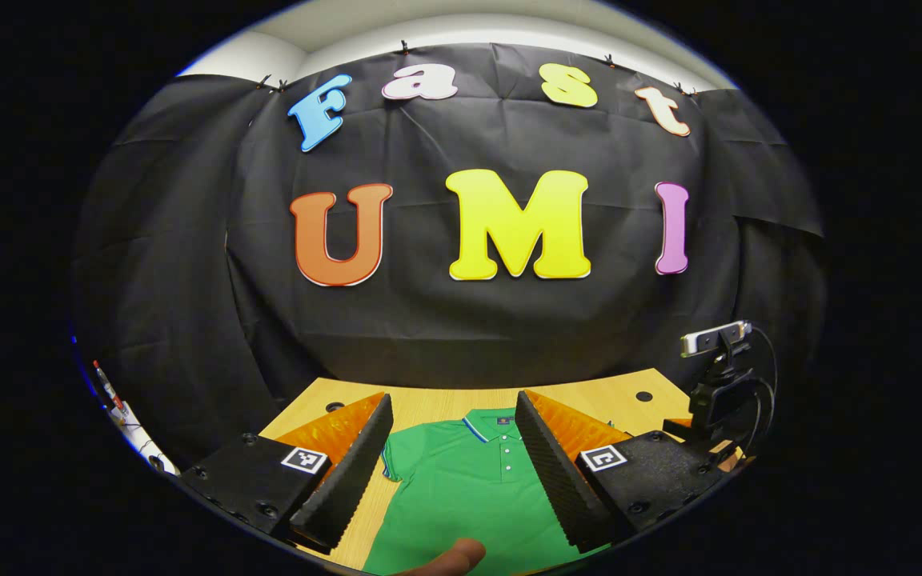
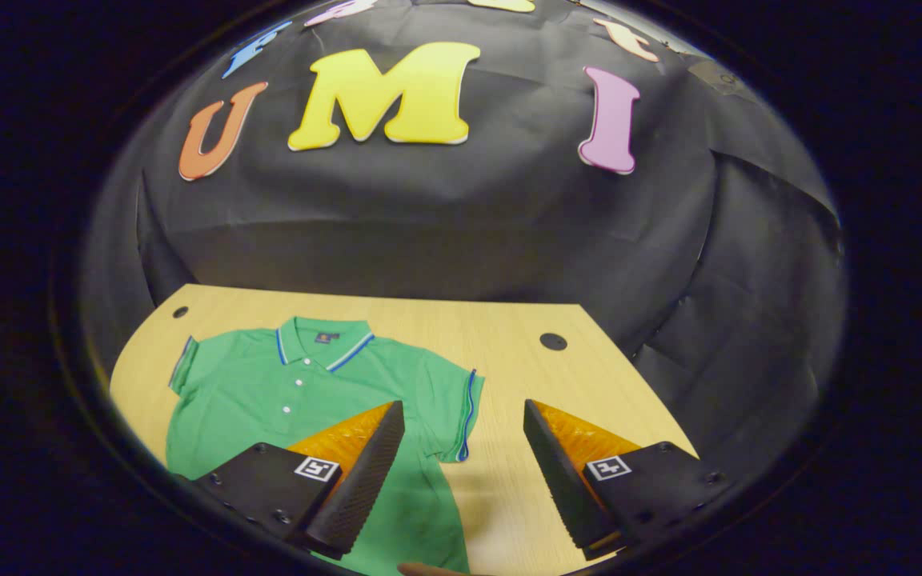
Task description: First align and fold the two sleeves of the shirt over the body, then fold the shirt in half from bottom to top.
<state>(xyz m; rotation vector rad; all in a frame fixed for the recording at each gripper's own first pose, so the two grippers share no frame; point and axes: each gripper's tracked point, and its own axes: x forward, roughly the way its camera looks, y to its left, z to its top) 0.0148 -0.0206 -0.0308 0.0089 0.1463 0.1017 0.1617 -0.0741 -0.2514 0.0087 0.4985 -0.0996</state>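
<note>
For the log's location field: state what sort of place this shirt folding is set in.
Most likely a staged recording booth, not a home. A black cloth wall hangs behind a bare wooden table, a small camera on a stand watches the table, and a green polo shirt lies flat there.

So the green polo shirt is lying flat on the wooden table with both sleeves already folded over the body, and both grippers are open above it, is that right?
Not quite. The shirt lies flat on the table, but the sleeves are still spread out to the sides, not folded; the right gripper view shows both. The right gripper and left gripper are open above it, as you said.
</note>
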